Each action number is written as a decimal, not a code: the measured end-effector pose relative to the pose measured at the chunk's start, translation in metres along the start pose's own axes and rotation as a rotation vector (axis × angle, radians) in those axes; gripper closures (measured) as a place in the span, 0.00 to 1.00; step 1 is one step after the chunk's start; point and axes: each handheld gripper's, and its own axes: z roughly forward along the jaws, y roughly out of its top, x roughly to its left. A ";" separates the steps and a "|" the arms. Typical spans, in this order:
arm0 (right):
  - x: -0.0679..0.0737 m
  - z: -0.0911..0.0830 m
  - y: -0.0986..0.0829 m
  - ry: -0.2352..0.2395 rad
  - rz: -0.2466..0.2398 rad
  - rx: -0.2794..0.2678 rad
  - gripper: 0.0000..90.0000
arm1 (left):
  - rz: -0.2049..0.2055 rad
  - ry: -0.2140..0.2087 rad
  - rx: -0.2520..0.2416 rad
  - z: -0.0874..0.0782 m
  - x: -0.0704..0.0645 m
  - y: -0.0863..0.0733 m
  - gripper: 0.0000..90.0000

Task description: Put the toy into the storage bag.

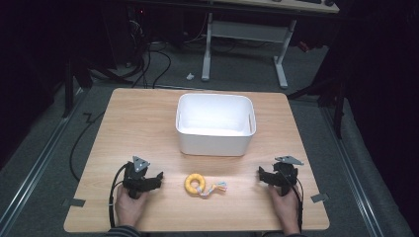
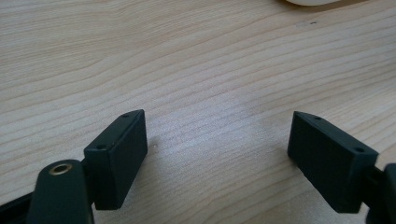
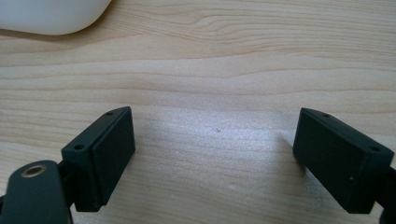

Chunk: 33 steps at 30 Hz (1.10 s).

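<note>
Start pose — left gripper (image 1: 159, 176) and right gripper (image 1: 260, 174) rest on the table (image 1: 123, 128), both with jaws spread wide, holding nothing. Yellow ring toy (image 1: 196, 184) lies between them, white bin (image 1: 215, 123) beyond. Next, probably: one gripper reaches inward and closes on the ring.

Pale wood, white plastic, matt black fingers.
The table (image 1: 148, 128) shows smooth grained wood; the tub (image 1: 215, 143) looks like smooth plastic; the ring toy (image 1: 194, 183) seems soft yellow cloth with a braided tail.
</note>
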 end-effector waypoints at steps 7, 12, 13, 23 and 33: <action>0.000 0.000 0.000 0.000 -0.002 -0.001 0.14 | -0.001 0.000 0.000 0.000 0.000 0.000 0.23; 0.000 -0.001 -0.001 0.001 -0.004 -0.001 0.14 | -0.002 -0.007 0.000 0.000 0.001 0.000 0.23; 0.000 -0.001 -0.001 0.001 -0.004 -0.001 0.14 | -0.002 -0.007 0.000 0.000 0.001 0.000 0.23; 0.000 -0.001 -0.001 0.002 -0.003 -0.001 0.14 | -0.035 -0.041 -0.017 -0.002 0.008 -0.001 0.25; 0.000 -0.001 -0.001 0.006 -0.006 -0.002 0.14 | 0.011 -0.092 0.020 -0.002 0.007 0.003 0.22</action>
